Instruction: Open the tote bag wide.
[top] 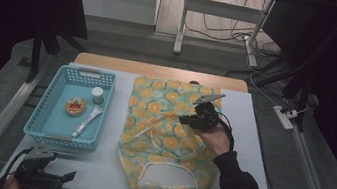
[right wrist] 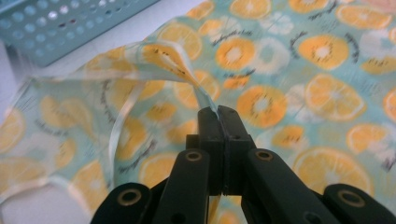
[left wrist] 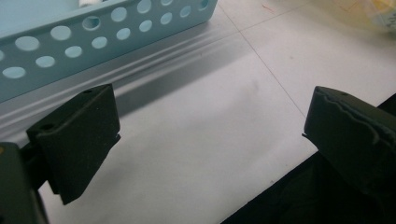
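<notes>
A cloth bag [top: 165, 105] printed with orange slices on pale green lies flat in the middle of the white table, its handle opening toward the front edge. My right gripper [top: 184, 119] reaches over the bag's middle from the right and is shut on a fold of the bag's fabric. In the right gripper view the jaws [right wrist: 218, 113] meet on a raised fold with a pale trim, and the bag [right wrist: 289, 70] spreads beneath. My left gripper [top: 67, 177] rests at the table's front left corner. It stands open [left wrist: 210, 116] over bare table with nothing between its fingers.
A light blue perforated basket [top: 34, 120] sits left of the bag, holding a small capped jar [top: 97, 95], a round tin [top: 75, 106] and a white tube [top: 87, 121]. Its wall [left wrist: 93, 28] lies just beyond the left gripper. Dark floor surrounds the table [top: 252, 132].
</notes>
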`<state>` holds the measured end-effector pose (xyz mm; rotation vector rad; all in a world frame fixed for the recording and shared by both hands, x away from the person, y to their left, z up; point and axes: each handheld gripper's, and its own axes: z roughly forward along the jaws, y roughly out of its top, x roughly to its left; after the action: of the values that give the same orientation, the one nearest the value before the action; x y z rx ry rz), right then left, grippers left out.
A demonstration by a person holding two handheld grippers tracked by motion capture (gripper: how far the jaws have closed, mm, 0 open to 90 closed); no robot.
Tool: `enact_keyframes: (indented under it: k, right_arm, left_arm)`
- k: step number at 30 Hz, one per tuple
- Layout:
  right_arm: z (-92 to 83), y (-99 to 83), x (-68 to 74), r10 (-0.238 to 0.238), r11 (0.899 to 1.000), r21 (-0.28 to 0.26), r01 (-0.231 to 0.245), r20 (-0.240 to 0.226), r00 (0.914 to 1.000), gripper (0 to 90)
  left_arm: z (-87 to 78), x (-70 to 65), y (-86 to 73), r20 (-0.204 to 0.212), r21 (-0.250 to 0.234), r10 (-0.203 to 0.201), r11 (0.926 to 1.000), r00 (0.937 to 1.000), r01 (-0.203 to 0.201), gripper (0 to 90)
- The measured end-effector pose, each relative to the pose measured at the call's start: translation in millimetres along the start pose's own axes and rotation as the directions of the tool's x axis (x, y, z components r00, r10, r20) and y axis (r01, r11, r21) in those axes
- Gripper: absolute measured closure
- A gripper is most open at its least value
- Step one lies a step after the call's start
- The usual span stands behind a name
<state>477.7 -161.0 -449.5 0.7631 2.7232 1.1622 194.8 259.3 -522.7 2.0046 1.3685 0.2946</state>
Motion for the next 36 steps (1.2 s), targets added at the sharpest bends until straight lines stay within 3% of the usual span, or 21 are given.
enact_keyframes:
  k: [13, 20, 22, 23, 25, 29, 32, 35, 36]
  right_arm:
    - [43.5, 15.9, -31.7, -0.002, 1.0, -0.002, 0.002, 0.064, 0.9979, 89.4]
    - [78.7, -0.5, -44.1, 0.015, 0.996, 0.086, -0.023, 0.093, 0.9955, 88.3]
    - [80.3, -2.4, -43.9, 0.011, 0.996, 0.09, -0.02, 0.094, 0.9955, 85.8]
    - [78.9, -2.9, -42.8, 0.007, 0.997, 0.081, -0.016, 0.105, 0.9944, 78.4]
    - [75.7, -2.0, -42.1, 0.01, 0.998, 0.063, -0.017, 0.103, 0.9946, 75.5]
    - [52.3, 8.6, -33.5, 0.023, 1.0, -0.009, -0.022, 0.089, 0.9958, 55.6]
    - [43.0, 12.0, -26.7, 0.01, 1.0, -0.024, -0.008, 0.087, 0.9962, 48.8]
    - [27.8, 13.2, -9.5, -0.007, 0.999, -0.046, 0.009, 0.035, 0.9993, 37.9]
    - [27.8, 13.2, -9.5, -0.007, 0.999, -0.046, 0.009, 0.035, 0.9993, 37.9]
  left_arm:
    - [0.0, 0.3, 0.0, 0.001, -0.001, -0.003, 1.0, 1.0, 0.003, 3.7]
    - [-0.1, 0.5, -0.1, 0.003, 0.0, -0.003, 1.0, 1.0, 0.003, 3.7]
    - [-0.1, 0.5, 0.0, 0.003, 0.0, -0.003, 1.0, 1.0, 0.003, 3.7]
    - [-0.1, 0.4, 0.0, 0.003, 0.0, -0.003, 1.0, 1.0, 0.003, 3.8]
    - [0.0, 0.3, 0.0, 0.002, 0.0, -0.002, 1.0, 1.0, 0.002, 3.8]
    - [0.1, 0.3, 0.0, 0.001, 0.0, -0.003, 1.0, 1.0, 0.003, 3.8]
    - [0.1, 0.1, 0.0, 0.0, 0.0, -0.003, 1.0, 1.0, 0.003, 3.8]
    - [0.1, 0.1, 0.0, -0.001, 0.0, -0.003, 1.0, 1.0, 0.003, 3.8]
    - [0.1, 0.1, 0.1, -0.001, 0.0, -0.003, 1.0, 1.0, 0.003, 3.8]
